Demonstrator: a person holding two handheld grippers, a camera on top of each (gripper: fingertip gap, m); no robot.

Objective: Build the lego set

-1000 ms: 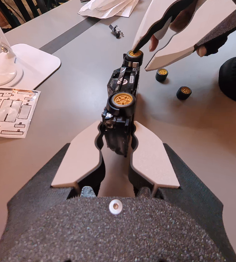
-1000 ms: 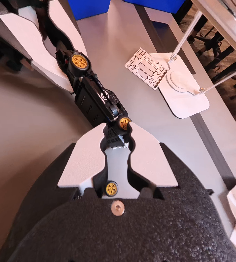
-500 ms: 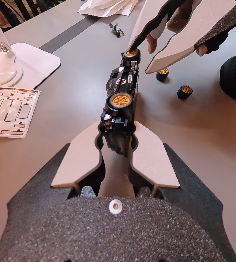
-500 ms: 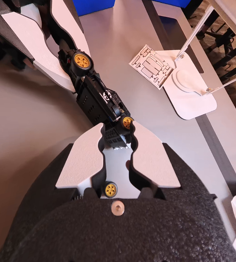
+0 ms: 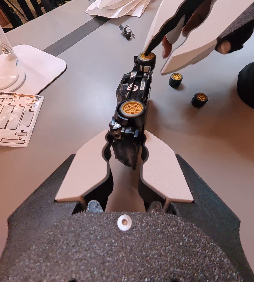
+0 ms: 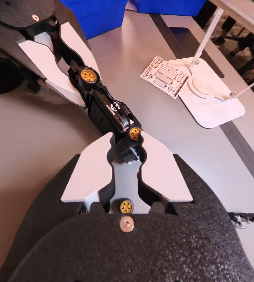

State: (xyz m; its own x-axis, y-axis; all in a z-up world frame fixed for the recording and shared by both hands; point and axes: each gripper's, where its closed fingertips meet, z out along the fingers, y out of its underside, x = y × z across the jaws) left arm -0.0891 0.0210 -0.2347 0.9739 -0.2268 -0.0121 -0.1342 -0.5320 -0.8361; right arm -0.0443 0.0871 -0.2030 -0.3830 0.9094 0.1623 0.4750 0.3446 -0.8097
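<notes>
Right hand-held gripper [image 5: 153,64] lower, fingertip on car's [image 5: 133,94] wheel [image 5: 146,58].

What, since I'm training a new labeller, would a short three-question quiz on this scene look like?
1. True or false: the left gripper is shut on the lego car.
2. How many loose wheels lie on the table in the left wrist view?
3. One fingertip of the right gripper presses on: A the table, B a fitted wheel, C a loose wheel.
Key: 1 true; 2 two; 3 B.
</notes>
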